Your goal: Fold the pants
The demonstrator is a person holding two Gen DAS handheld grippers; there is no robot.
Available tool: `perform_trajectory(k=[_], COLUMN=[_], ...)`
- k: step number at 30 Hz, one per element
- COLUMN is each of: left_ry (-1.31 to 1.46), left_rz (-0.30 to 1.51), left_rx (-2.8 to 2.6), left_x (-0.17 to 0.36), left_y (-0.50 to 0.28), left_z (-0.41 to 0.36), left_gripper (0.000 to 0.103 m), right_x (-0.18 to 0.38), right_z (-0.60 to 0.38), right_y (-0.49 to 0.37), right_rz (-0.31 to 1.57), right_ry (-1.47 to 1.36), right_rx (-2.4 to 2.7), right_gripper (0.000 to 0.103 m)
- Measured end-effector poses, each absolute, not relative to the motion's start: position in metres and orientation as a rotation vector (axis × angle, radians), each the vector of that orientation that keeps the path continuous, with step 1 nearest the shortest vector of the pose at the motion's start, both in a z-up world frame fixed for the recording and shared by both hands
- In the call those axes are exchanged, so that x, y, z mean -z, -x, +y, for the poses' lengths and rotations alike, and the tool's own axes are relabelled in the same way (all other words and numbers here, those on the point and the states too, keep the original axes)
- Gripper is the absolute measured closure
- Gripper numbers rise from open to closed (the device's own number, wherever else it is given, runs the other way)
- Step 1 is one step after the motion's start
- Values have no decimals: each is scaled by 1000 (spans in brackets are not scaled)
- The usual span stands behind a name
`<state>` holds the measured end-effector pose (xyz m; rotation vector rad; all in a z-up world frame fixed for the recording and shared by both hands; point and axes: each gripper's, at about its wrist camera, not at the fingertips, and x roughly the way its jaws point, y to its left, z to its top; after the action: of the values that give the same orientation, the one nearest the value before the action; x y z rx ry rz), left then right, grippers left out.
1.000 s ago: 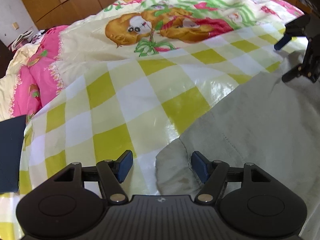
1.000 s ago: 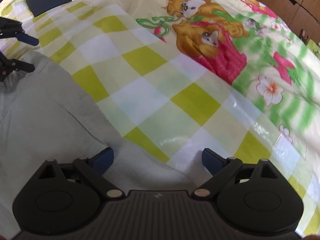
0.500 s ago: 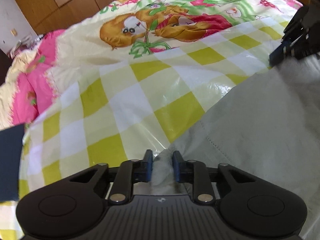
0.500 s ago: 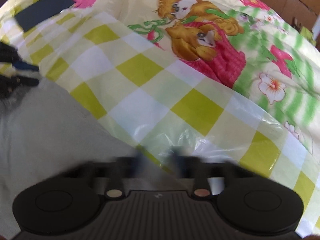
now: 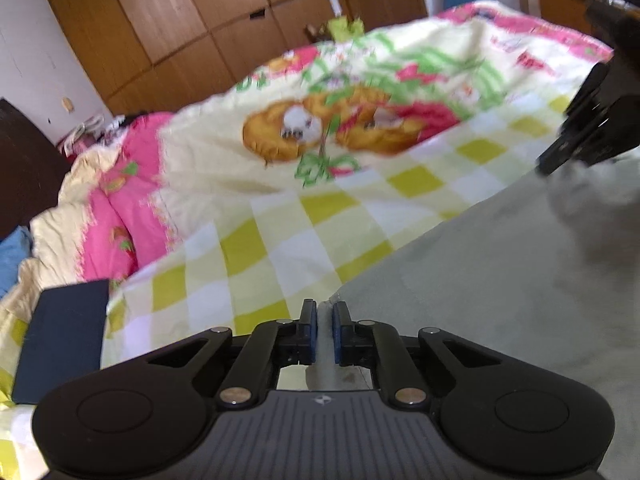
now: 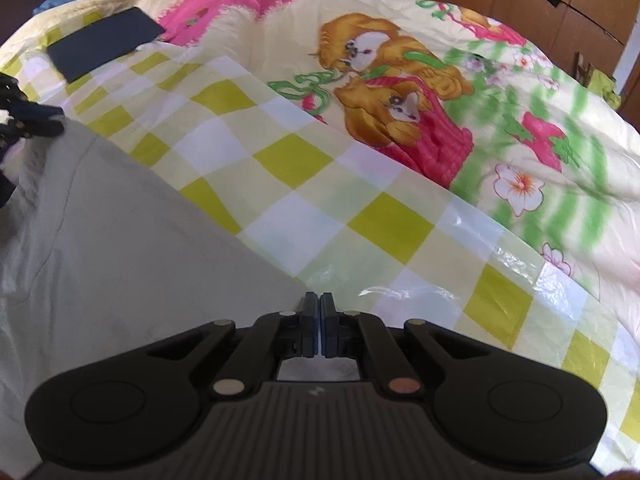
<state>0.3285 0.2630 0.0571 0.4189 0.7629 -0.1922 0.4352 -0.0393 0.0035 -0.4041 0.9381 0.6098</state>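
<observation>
A: So, where are the pants [image 5: 500,280]?

B: Spread pale grey over the yellow-checked plastic sheet [image 5: 280,240] on the bed [image 6: 520,120], with one edge raised taut between the two tools.

A: And the left tongs [image 5: 324,314]?

B: Held low and level, clenched on a corner of the pants, with pale cloth pinched between the blue pads [image 5: 311,328].

A: The right tongs [image 6: 319,308]?

B: Also clamped together on the pants' edge, pointing across the sheet toward the cartoon quilt. In the left view they sit higher at the far right, cloth bunched under them.

A: Anything else?

B: A dark folded item [image 6: 104,44] lies near the sheet's far corner.
</observation>
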Motion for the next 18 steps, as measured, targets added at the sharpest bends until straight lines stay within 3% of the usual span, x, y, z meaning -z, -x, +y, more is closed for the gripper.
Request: perform_trajectory(k=[2,3,4,6,13,16,18], left_ry=[-409,-398,-388,-371,-361,-377,-365], left_rz=[739,728,719,702,724,706,722], left_rx=[189,192,200,219,246,232,230], left_x=[-69,-74,-79,-84,-67,-65,-62], left_y=[-315,-308,-301,-287,-271,-285,-299], left_z=[263,264,264,263,257,259,264], left_gripper=[87,87,87,87,86,80,70], right_x=[-5,-6,-7,-8,3,1,4], right_z=[-34,-31,-27,-22,-10,-11,-11], right_y=[-428,-424,-419,-408,-403,-413,-425], right_rz=[905,889,863,792,769,760,783], right_ry=[449,478,507,572,619,617,625], right_rx=[-616,-624,-637,-675,-697,-688,-676], right_gripper=[95,84,63,34,31,31,25])
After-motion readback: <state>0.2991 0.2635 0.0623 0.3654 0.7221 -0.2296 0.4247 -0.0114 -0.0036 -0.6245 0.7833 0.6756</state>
